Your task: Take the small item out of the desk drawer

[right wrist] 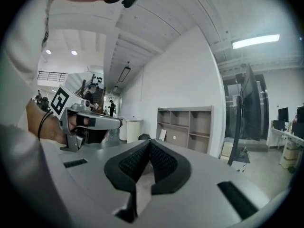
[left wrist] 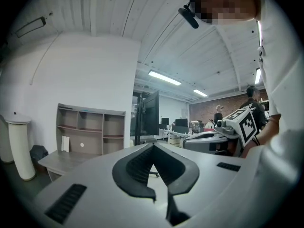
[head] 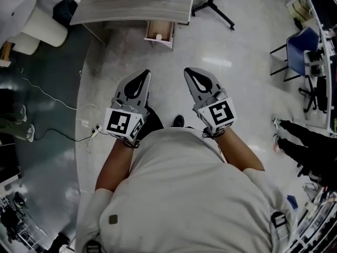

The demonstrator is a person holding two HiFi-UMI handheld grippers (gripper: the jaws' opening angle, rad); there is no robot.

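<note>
Ahead, across a pale shiny floor (head: 237, 88), the grey counter (head: 131, 7) has its drawer (head: 167, 33) open, with the small item (head: 158, 36) inside. Left tongs (head: 141, 78) and right tongs (head: 190, 74) point level, side by side, both clenched and empty.

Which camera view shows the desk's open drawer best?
The head view: it looks down into the open drawer under the desk, with a small item lying inside. The left gripper view and the right gripper view show only the shelves on the desk; the drawer cannot be made out in either.
</note>
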